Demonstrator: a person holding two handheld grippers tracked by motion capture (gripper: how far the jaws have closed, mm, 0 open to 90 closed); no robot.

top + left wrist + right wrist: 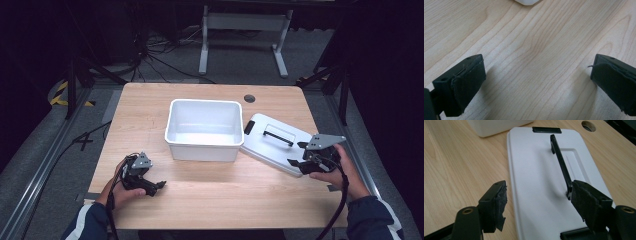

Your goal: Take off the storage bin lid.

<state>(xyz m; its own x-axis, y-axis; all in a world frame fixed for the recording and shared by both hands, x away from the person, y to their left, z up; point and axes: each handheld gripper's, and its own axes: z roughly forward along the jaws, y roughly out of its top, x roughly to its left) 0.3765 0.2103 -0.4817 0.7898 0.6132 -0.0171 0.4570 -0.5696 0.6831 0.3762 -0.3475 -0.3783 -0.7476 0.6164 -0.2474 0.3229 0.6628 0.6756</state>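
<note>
A white open bin (204, 131) stands at the middle of the wooden table (210, 200). Its white lid (272, 142) lies flat just right of it, black handle (278, 136) facing up. My right gripper (296, 154) hovers open at the lid's near right end. In the right gripper view the lid (536, 165) lies between the spread jaws of my right gripper (541, 202), and the handle (560, 160) ends beside the right pad. My left gripper (157, 187) rests open at the front left. In the left gripper view, bare wood lies between the jaws of my left gripper (536, 82).
A round cable hole (249, 98) sits in the tabletop behind the lid. The bin's corner (527, 2) peeks in at the top of the left gripper view. Cables and a white desk frame (244, 30) lie on the floor beyond the table.
</note>
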